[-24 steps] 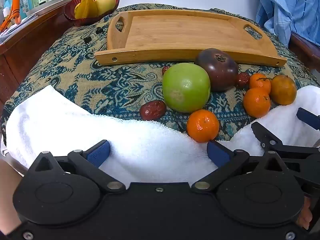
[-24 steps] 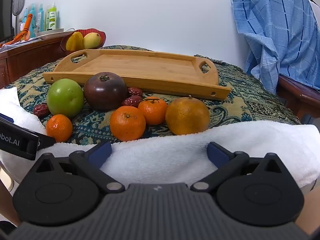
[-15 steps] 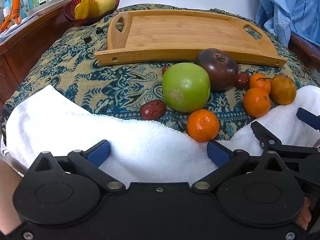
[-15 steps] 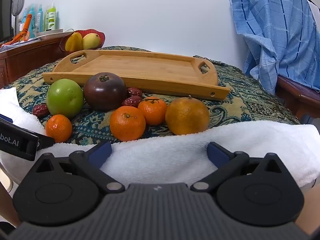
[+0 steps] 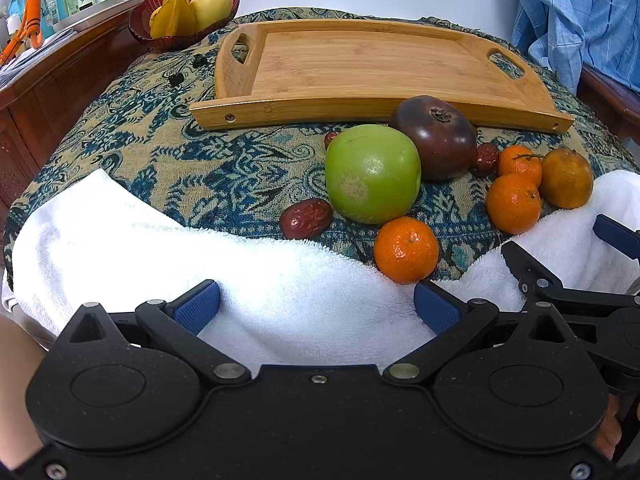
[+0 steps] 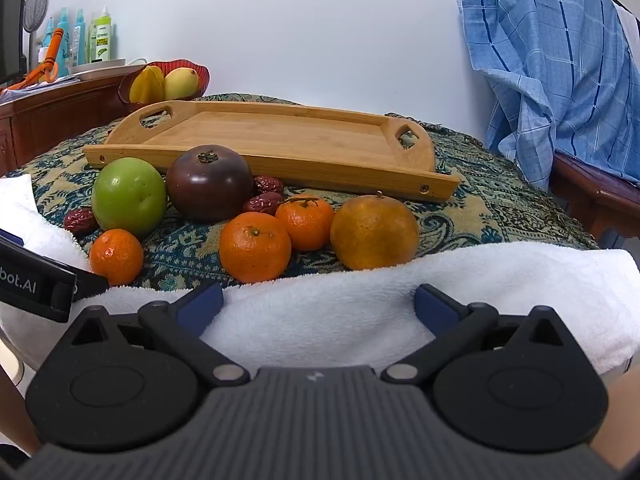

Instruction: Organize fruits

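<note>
A cluster of fruit lies on the patterned cloth in front of an empty bamboo tray point(image 5: 360, 64) point(image 6: 280, 140): a green apple point(image 5: 372, 174) point(image 6: 129, 194), a dark purple fruit point(image 5: 434, 136) point(image 6: 209, 188), several small oranges point(image 5: 406, 250) point(image 6: 255, 246), a larger dull orange point(image 6: 374, 232) point(image 5: 566, 178), and red dates point(image 5: 306, 218) point(image 6: 80, 220). My left gripper point(image 5: 318, 306) is open over the white towel point(image 5: 160, 248), short of the fruit. My right gripper point(image 6: 318, 304) is open too, over the towel point(image 6: 440, 280), nothing between its fingers.
A red bowl point(image 5: 176, 38) point(image 6: 202, 76) with yellow fruit stands at the back left beside a wooden cabinet point(image 5: 52, 80) with bottles. A blue checked cloth point(image 6: 560, 60) hangs over furniture at the right. The right gripper's finger point(image 5: 528, 268) shows in the left wrist view.
</note>
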Motion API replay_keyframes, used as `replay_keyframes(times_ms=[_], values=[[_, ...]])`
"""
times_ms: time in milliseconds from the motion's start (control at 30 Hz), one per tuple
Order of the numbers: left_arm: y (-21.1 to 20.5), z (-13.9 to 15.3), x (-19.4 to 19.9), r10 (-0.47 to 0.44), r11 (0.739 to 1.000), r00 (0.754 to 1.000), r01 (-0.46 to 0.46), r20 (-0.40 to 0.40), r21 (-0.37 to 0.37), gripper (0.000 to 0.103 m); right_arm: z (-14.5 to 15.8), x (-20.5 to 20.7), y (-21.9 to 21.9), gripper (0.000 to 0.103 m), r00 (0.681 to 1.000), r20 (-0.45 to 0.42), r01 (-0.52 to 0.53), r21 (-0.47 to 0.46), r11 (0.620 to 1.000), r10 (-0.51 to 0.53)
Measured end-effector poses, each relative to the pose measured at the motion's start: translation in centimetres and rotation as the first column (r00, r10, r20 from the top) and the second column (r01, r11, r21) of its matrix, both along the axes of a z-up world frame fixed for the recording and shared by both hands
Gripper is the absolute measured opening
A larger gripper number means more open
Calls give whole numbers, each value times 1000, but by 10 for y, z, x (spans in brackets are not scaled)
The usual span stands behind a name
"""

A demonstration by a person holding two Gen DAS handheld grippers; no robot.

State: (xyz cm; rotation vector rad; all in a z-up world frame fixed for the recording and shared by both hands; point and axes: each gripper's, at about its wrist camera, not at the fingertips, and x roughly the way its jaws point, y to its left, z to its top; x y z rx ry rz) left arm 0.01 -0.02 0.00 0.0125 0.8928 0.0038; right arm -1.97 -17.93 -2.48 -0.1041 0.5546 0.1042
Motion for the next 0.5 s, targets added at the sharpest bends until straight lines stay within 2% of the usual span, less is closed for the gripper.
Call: replay_keyframes(times_ms=[500], values=[[0,0,0,0,1000,1000,0,0,1,103,0,-1,0,103,1000,4,0,-1,1000,0]])
